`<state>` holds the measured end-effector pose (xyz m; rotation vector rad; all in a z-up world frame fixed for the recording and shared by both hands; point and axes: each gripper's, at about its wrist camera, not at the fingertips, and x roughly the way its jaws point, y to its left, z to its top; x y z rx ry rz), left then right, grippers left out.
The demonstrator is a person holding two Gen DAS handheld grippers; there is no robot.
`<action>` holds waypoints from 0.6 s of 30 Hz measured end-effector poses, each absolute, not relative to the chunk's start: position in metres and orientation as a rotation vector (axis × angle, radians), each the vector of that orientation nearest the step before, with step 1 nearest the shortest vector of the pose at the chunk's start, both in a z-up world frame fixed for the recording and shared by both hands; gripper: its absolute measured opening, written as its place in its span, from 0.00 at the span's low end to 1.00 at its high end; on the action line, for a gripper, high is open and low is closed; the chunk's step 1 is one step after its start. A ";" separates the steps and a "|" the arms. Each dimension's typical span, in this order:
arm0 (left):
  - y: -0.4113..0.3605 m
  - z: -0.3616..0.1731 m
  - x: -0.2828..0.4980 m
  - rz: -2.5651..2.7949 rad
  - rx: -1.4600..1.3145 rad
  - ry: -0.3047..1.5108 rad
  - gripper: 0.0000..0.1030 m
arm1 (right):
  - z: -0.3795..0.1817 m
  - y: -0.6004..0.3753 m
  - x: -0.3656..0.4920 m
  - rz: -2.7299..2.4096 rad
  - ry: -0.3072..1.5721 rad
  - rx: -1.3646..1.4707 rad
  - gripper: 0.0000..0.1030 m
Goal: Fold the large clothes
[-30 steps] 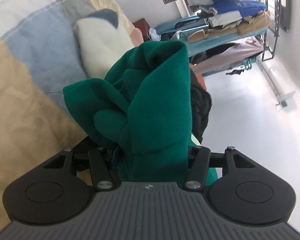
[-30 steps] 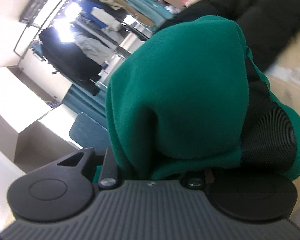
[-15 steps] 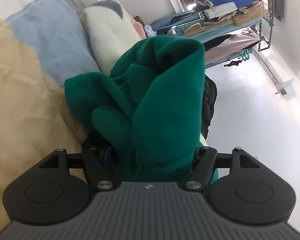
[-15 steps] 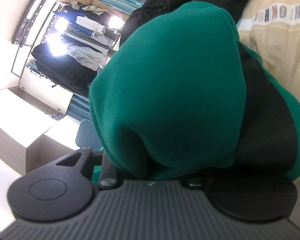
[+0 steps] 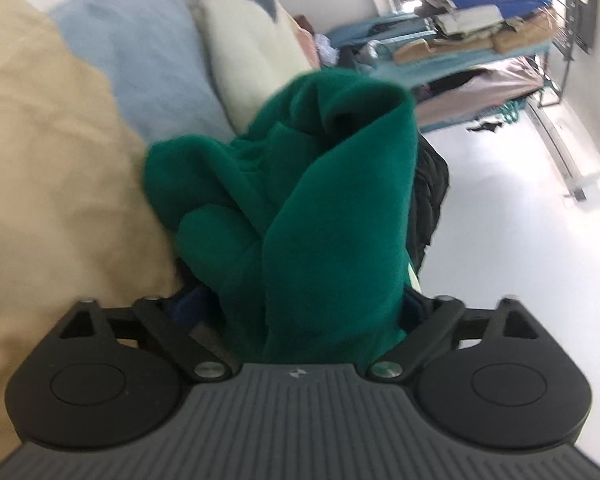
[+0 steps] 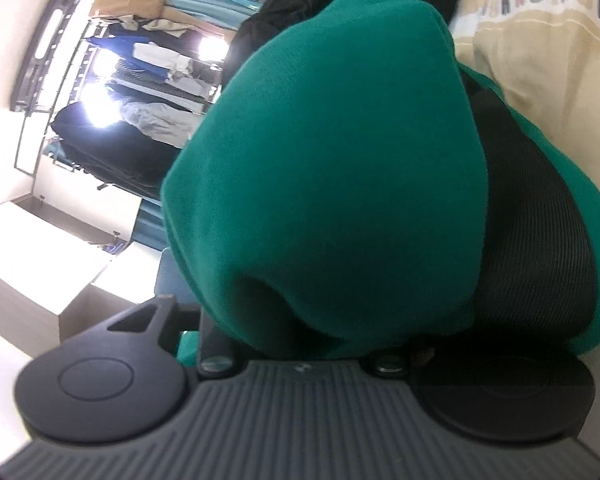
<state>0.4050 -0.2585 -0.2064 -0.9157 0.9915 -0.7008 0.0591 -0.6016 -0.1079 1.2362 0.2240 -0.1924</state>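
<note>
Beige bedding lies beside a green garment bunched between the opening jaws of both the left hand-held gripper and right hand-held gripper.

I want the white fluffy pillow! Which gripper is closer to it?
Left, probably. The left gripper, jaws opening around the green garment, has the white fluffy pillow just beyond it. The right gripper, also opening on that garment, doesn't see it.
</note>
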 end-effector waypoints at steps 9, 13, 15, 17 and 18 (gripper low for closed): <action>-0.203 -0.147 0.372 -0.603 -0.701 0.866 1.00 | -0.072 -0.586 0.026 -0.374 0.303 1.217 0.78; -0.195 -0.101 0.351 -0.615 -0.558 0.797 1.00 | -0.049 -0.585 -0.001 -0.455 0.328 1.188 0.79; -0.194 -0.074 0.337 -0.615 -0.479 0.746 1.00 | -0.029 -0.580 -0.010 -0.468 0.322 1.137 0.79; -0.191 -0.046 0.320 -0.620 -0.405 0.692 1.00 | -0.007 -0.571 -0.020 -0.478 0.282 1.072 0.79; -0.191 -0.034 0.313 -0.623 -0.379 0.672 1.00 | 0.006 -0.567 -0.024 -0.482 0.262 1.035 0.79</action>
